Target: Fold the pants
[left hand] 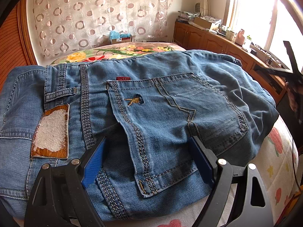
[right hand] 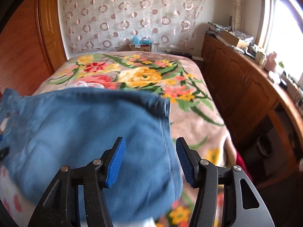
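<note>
Blue jeans [left hand: 151, 102] lie folded in a bundle on the flowered bed, back pocket and a worn leather waistband patch [left hand: 51, 132] facing up. My left gripper [left hand: 149, 151] is open, its blue pads resting on the denim either side of the back pocket's near edge. In the right wrist view the jeans [right hand: 85, 132] are a blurred blue mass at the lower left. My right gripper [right hand: 149, 162] is open and empty just above their right edge. The right gripper also shows at the far right of the left wrist view [left hand: 293, 79], held by a hand.
The bed's floral blanket [right hand: 189, 113] stretches ahead to a curtain-covered wall. A cardboard box [right hand: 141, 46] sits at the bed's far end. A long wooden cabinet [right hand: 246, 87] with clutter on top runs along the right under a bright window. A wooden wardrobe [right hand: 22, 47] stands at the left.
</note>
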Demonstrator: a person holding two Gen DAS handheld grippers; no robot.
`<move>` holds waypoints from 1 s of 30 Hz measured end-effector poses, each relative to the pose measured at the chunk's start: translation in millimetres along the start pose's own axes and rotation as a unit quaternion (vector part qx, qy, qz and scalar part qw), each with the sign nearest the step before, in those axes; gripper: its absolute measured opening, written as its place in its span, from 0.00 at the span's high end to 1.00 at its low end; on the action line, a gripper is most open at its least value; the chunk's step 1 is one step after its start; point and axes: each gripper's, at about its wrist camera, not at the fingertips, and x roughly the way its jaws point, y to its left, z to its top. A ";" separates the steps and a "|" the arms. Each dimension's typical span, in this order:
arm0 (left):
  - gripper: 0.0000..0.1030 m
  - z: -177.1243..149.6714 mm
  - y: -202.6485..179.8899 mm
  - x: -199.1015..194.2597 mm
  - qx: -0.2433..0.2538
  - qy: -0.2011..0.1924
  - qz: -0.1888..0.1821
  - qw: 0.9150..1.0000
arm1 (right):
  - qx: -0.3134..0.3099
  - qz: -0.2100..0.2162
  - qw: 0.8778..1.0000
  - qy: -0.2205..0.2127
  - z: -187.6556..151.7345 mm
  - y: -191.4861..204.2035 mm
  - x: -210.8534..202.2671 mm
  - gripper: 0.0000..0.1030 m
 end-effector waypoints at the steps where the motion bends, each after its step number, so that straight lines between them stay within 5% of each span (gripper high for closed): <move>1: 0.16 -0.3 0.5 0.0 0.000 0.000 0.000 1.000 | 0.013 0.009 1.000 0.001 -11.3 -3.9 -7.5 0.42; 15: 0.16 -0.8 3.0 -1.4 0.002 0.001 0.003 1.000 | 0.094 0.051 0.993 0.051 -84.2 -45.0 -27.4 0.37; 23: 0.16 -4.2 1.0 -10.9 0.005 -0.015 0.017 1.000 | 0.143 0.100 0.983 0.064 -76.7 -51.5 -7.9 0.37; 30: 0.16 -19.2 14.3 -59.5 -0.007 -0.043 0.019 0.999 | 0.166 0.122 0.976 0.079 -68.3 -50.6 5.5 0.37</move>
